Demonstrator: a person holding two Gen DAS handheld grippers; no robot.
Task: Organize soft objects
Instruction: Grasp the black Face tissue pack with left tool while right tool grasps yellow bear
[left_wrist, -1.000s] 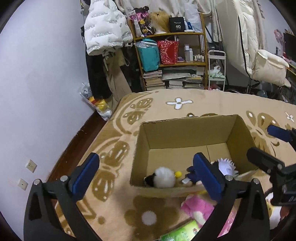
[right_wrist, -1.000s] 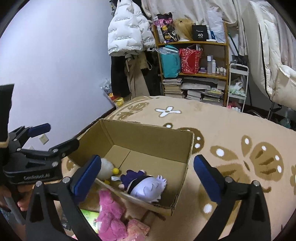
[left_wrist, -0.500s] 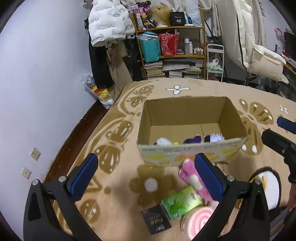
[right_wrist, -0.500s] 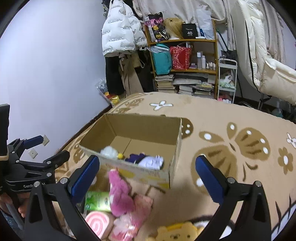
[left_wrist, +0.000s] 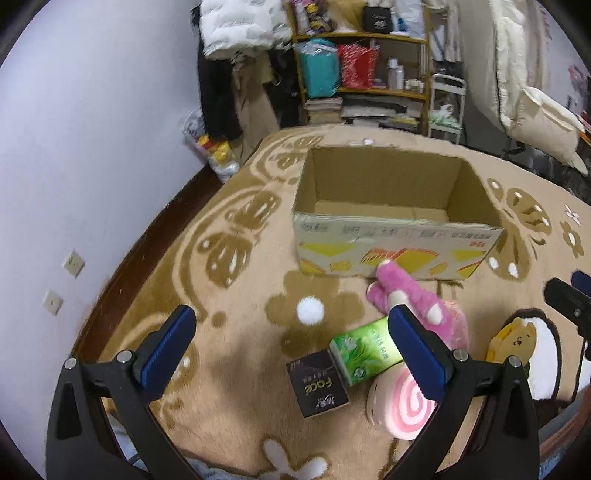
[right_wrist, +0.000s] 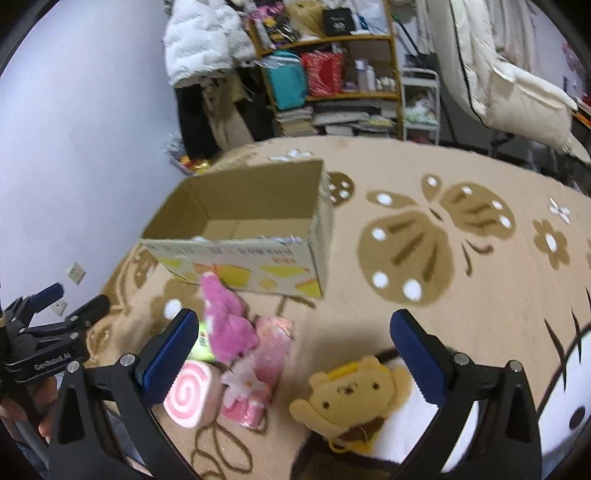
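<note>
Left hand-held gripper (left_wrist: 291, 349): hovering over the rug, fingers spread wide, gripping nothing.
Right hand-held gripper (right_wrist: 293, 356): also hanging spread and empty, above the toys.
Near items: a green tissue pack (left_wrist: 364, 350) is lying beside a black packet (left_wrist: 318, 387) and a pink swirl cushion (right_wrist: 189, 393).
Yellow bear plush (right_wrist: 349, 395): sitting on the rug near the right fingers.
Pink plush (right_wrist: 225, 325): lying just in front of the box.
Cardboard box (left_wrist: 397, 251): standing open, farther off on the rug (left_wrist: 236, 236).
</note>
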